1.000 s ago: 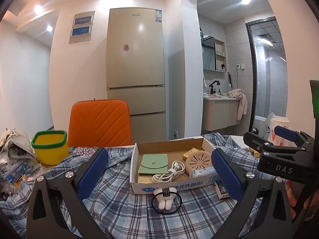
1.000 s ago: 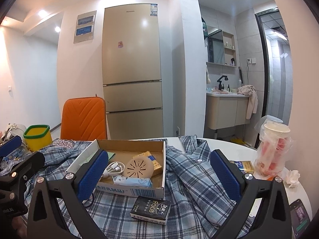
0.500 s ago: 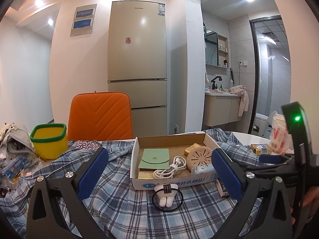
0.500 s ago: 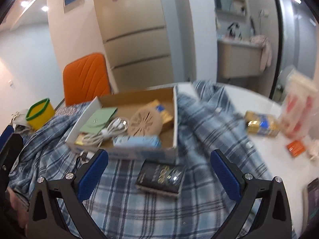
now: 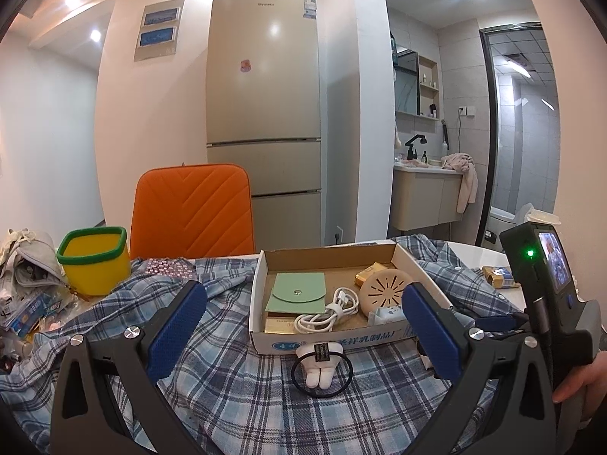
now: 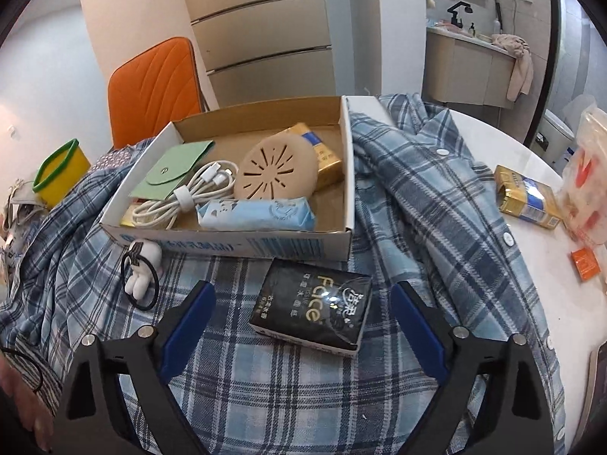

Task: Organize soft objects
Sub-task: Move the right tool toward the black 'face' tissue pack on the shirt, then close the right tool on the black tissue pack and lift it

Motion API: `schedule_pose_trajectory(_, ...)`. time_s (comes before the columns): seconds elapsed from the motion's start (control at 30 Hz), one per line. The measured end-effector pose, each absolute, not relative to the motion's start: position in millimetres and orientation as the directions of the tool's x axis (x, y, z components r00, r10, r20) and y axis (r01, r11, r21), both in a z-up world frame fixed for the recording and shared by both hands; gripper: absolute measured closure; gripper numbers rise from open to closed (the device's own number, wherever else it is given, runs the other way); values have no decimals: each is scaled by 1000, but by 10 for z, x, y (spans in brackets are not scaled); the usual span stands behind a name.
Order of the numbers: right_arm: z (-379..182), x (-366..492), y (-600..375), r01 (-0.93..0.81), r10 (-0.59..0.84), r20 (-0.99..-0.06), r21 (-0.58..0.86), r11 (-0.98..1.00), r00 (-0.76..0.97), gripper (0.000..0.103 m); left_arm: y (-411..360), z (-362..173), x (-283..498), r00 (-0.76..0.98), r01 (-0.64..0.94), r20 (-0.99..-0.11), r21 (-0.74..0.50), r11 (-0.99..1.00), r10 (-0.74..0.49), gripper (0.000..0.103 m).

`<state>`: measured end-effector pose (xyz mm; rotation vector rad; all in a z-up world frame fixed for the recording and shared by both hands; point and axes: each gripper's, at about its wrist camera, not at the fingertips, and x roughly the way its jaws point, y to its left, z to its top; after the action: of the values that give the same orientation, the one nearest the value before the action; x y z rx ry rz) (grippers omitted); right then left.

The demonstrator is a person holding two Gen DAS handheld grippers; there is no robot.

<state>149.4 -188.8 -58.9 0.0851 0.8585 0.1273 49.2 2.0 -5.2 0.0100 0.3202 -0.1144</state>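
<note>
Blue-and-white plaid shirt spread under a white-sided, brown-lined cardboard box. In box: pale green pouch, white cable, beige disc, light blue packet. Black tissue pack; yellow bin, green rim; orange chair.

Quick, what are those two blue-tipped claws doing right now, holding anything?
Left gripper: open, holding nothing.
Right gripper: open, just been closing slightly, black tissue pack between its fingers, untouched.

It was a home: a tall beige three-door fridge stood behind an orange padded chair, and an arched opening showed a bathroom vanity with a black tap.
</note>
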Motion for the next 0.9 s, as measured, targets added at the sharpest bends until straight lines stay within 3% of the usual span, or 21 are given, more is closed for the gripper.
schedule_pose_trajectory(0.5, -625, 1531, -1828, -100, 151, -771, 114, 988, 618, 35, -8, -73, 521, 936, 103, -339, 1, 995, -97, 0)
schedule_pose_trajectory(0.63, -637, 1539, -1837, -98, 151, -777, 115, 988, 611, 35, -14, -76, 527, 934, 104, -344, 5, 995, -96, 0)
schedule_pose_trajectory(0.73, -629, 1539, -1822, -104, 151, -777, 110, 988, 612, 15, -14, -77, 525, 934, 104, -343, 4, 995, -96, 0)
schedule_pose_trajectory(0.9, -659, 1554, -1743, -121, 129, -790, 69, 990, 599, 14, -23, -81, 525, 934, 106, -344, 5, 994, -98, 0)
